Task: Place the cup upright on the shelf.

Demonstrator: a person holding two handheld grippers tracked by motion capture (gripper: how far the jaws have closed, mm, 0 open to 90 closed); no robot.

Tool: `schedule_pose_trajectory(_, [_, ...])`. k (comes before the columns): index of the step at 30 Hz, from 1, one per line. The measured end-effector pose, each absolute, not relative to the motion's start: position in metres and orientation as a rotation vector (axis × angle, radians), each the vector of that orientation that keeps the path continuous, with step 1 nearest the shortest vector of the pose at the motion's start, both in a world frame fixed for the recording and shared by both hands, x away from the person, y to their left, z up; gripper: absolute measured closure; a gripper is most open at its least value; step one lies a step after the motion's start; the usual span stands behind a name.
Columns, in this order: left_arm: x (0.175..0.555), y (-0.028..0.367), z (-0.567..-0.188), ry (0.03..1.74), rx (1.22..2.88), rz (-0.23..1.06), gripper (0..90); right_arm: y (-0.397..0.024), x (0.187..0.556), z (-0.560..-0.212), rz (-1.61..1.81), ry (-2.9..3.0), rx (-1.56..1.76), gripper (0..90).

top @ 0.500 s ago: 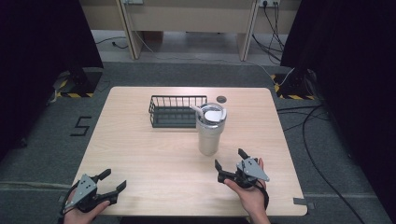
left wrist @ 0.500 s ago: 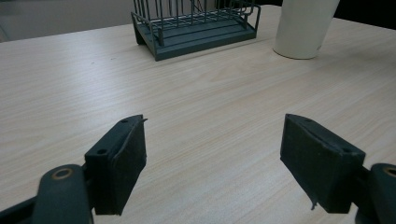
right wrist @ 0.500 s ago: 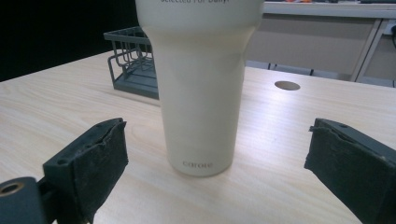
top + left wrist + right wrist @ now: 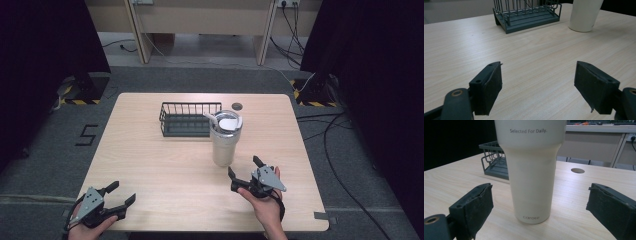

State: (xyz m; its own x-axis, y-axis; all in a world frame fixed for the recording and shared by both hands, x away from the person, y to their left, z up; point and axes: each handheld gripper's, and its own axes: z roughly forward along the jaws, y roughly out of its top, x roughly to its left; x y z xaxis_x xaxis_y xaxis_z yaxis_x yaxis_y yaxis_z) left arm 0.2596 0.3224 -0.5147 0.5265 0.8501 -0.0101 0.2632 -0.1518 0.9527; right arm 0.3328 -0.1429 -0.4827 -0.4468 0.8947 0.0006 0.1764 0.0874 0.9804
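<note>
1. High view: the tumbler (image 4: 225,137) stands upright near the middle of the table (image 4: 150,165), its long axis vertical, just beside the right end of the wire rack (image 4: 187,120). The right gripper (image 4: 246,170) sits just in front of the tumbler and slightly to its right, jaws spread wide and holding nothing, pointing up-table toward it. The left gripper (image 4: 122,194) rests at the near left corner, well apart from the tumbler, also wide open and empty. The right hand is clearly the nearer one.

2. Left gripper view: the left gripper (image 4: 537,85) has bare tabletop between its parted jaws; the tumbler (image 4: 584,15) stands far off to the upper right, the wire rack (image 4: 526,15) beyond.

3. Right gripper view: the tumbler (image 4: 531,170) stands dead ahead, centred between the open jaws of the right gripper (image 4: 539,205), not yet touched. I judge a straight push forward would bring the lower body between the pads.
</note>
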Motion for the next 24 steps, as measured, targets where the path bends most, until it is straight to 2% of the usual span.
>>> schedule_pose_trajectory(24, [0.260, 0.321, -0.515, 0.943, 1.689, 0.671, 21.8, -0.120, 0.373, -0.481, 1.388, 1.723, 1.065, 6.8])
